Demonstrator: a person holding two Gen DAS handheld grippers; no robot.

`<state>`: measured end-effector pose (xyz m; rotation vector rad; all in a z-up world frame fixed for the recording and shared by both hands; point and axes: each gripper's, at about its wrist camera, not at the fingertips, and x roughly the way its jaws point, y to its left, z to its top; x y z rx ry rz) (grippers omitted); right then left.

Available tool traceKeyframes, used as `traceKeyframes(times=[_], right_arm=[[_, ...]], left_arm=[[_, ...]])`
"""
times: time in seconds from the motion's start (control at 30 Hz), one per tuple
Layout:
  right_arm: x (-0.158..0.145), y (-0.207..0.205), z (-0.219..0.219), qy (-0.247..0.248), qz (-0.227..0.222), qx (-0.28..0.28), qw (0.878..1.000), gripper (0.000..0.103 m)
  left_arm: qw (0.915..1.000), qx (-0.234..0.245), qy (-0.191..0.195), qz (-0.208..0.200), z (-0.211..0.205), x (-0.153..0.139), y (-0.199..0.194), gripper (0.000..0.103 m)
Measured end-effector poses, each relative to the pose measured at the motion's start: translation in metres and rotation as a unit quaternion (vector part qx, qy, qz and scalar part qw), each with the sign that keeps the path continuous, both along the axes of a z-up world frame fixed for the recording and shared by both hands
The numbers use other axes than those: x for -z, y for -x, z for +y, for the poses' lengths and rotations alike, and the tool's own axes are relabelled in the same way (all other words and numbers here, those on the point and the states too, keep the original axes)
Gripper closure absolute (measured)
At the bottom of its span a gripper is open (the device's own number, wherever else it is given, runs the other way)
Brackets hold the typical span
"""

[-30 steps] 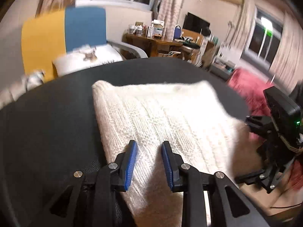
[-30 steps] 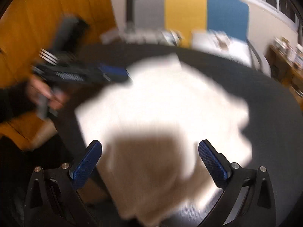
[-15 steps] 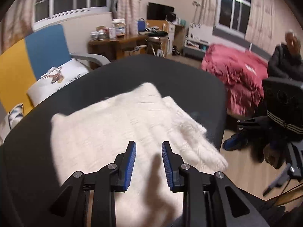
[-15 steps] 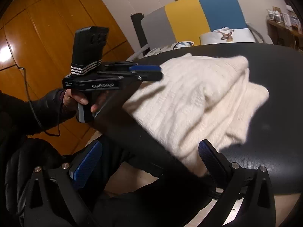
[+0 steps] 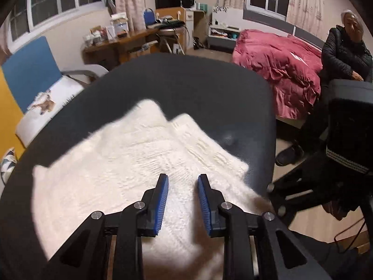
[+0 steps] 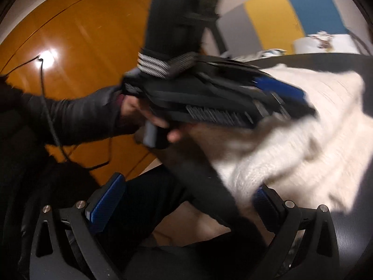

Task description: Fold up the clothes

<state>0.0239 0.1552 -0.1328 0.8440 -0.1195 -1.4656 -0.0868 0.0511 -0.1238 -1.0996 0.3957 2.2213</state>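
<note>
One white sweater (image 5: 130, 177) lies folded on the dark table (image 5: 209, 88). My two grippers: left (image 5: 183, 201) slightly parted, empty, now lower over it; right (image 6: 186, 200) spread wide, drawn nearer the table edge.

Fuzzy knitted sweater (image 5: 130, 177), matt table (image 5: 200, 88)

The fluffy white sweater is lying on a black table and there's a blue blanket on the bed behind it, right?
Not quite: the blanket on the bed is red, not blue, as the left wrist view shows. The rest is right: the white sweater lies on the black table.
</note>
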Motion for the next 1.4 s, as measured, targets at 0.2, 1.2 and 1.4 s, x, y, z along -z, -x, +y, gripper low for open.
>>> traceKeyframes(times=[0.2,1.2,1.4], right_arm=[[0.038,-0.001,0.0,-0.072,-0.017,-0.079,0.994,0.001],[-0.004,0.02,0.039,0.005,0.009,0.119,0.993,0.001],[0.026,0.04,0.069,-0.017,-0.027,0.156,0.987,0.001]], left_arm=[[0.9998,-0.019,-0.002,-0.011,0.001,0.011,0.003,0.076],[0.9946,-0.016,-0.101,-0.019,-0.038,-0.024,-0.015,0.077],[0.995,0.031,-0.089,-0.033,-0.011,-0.02,-0.007,0.077]])
